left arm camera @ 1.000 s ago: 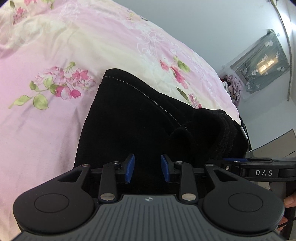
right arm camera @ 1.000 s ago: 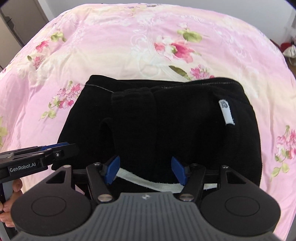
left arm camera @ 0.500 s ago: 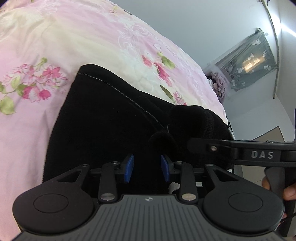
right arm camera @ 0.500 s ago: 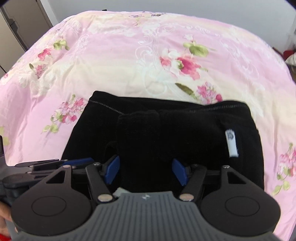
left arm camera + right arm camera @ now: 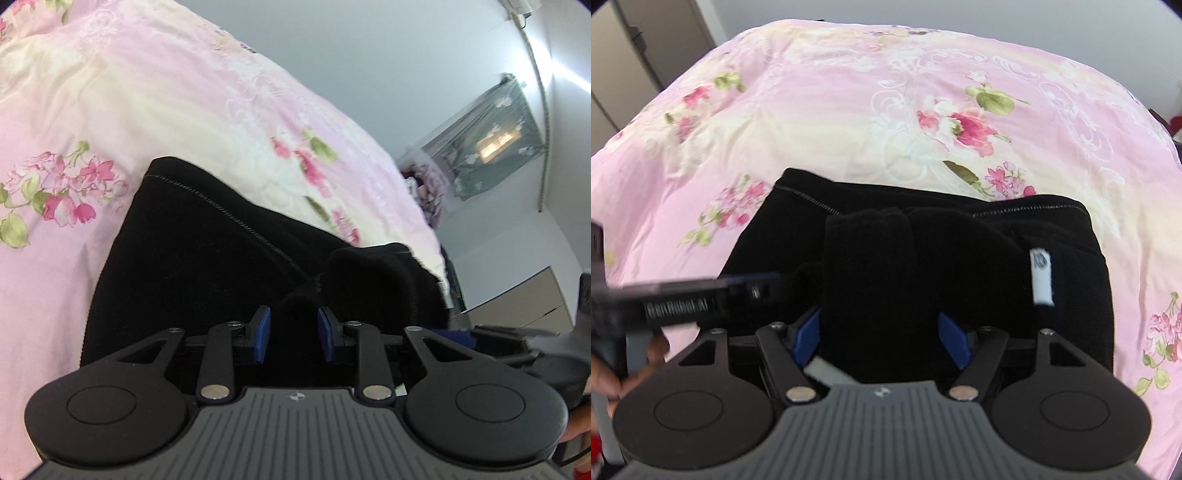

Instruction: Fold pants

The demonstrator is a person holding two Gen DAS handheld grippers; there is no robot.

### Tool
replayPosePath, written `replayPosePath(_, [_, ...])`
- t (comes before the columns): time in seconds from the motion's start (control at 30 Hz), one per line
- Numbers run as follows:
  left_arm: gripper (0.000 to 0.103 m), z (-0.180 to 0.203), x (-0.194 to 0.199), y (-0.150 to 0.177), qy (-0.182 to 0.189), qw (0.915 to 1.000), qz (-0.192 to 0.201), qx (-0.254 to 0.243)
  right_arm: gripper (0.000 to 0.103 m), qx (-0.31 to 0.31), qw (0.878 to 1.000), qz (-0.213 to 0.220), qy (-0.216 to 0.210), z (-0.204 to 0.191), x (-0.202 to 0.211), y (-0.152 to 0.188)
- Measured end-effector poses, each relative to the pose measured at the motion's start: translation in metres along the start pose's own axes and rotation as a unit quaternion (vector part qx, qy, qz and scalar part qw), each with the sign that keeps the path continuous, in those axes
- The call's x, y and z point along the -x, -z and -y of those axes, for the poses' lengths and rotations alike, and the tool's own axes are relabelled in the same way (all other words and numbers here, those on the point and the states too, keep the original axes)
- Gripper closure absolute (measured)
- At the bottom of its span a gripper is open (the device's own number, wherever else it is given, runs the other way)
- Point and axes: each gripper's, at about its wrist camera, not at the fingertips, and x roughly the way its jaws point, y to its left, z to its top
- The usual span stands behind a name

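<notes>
Since 0.5 s ago the left gripper [image 5: 291,334] has drawn back from the other tool, which now sits low at its right edge instead of crossing the view, and the right gripper [image 5: 881,332] has moved in closer over the cloth. The left gripper's 2 blue pads [image 5: 261,334] stand a little apart with black fabric bulging between them; whether they bite it I cannot tell. The right gripper's jaws are spread wide, straddling a raised fold of the pants [image 5: 916,273], with a white strip [image 5: 827,371] beside its left pad. The black pants lie folded directly ahead of both tools, a white label [image 5: 1041,275] to the right of the right gripper. Beyond and around them spreads the pink floral bedspread [image 5: 886,92]. A blurred hand [image 5: 613,369] holds the left tool at the right view's left edge.
</notes>
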Motion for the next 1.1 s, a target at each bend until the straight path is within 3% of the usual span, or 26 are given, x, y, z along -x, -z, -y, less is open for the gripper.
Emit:
replayPosePath(0.2, [0.072, 0.015, -0.016, -0.002, -0.005, 0.9997, -0.018, 0.012, 0.039, 0.084, 0.996, -0.026, 0.027, -0.001, 0.010, 0.038])
replayPosePath(0.27, [0.071, 0.014, -0.023, -0.002, -0.005, 0.9993, -0.019, 0.031, 0.044, 0.082, 0.995, -0.052, 0.031, 0.008, 0.003, 0.054])
replayPosePath(0.4, [0.066, 0.008, -0.040, 0.000, -0.002, 0.9972, -0.025, 0.071, 0.043, 0.049, 0.994, -0.101, -0.002, 0.028, -0.014, 0.083])
replayPosePath(0.47, [0.066, 0.009, -0.048, 0.001, 0.001, 0.9960, -0.030, 0.084, 0.043, 0.086, 0.989, -0.121, 0.006, 0.023, -0.022, 0.100])
replayPosePath(0.57, [0.065, 0.015, -0.061, 0.003, 0.004, 0.9949, -0.035, 0.095, 0.042, 0.134, 0.984, -0.115, 0.027, 0.011, -0.026, 0.115])
replayPosePath(0.7, [0.065, 0.022, -0.077, 0.003, 0.003, 0.9927, -0.040, 0.114, 0.041, 0.108, 0.987, -0.114, 0.016, 0.019, -0.030, 0.113])
replayPosePath(0.87, [0.076, 0.038, -0.068, 0.000, -0.017, 0.9962, -0.028, 0.080, 0.040, 0.089, 0.992, -0.095, -0.007, 0.032, -0.021, 0.115])
replayPosePath(1.0, [0.081, 0.065, -0.044, -0.010, -0.024, 0.9994, -0.020, 0.013, 0.039, 0.070, 0.995, -0.065, -0.036, 0.041, 0.007, 0.116])
replayPosePath(1.1, [0.083, 0.095, -0.027, -0.028, -0.028, 0.9981, -0.022, -0.049, 0.038, 0.052, 0.997, -0.015, -0.050, 0.048, 0.042, 0.107])
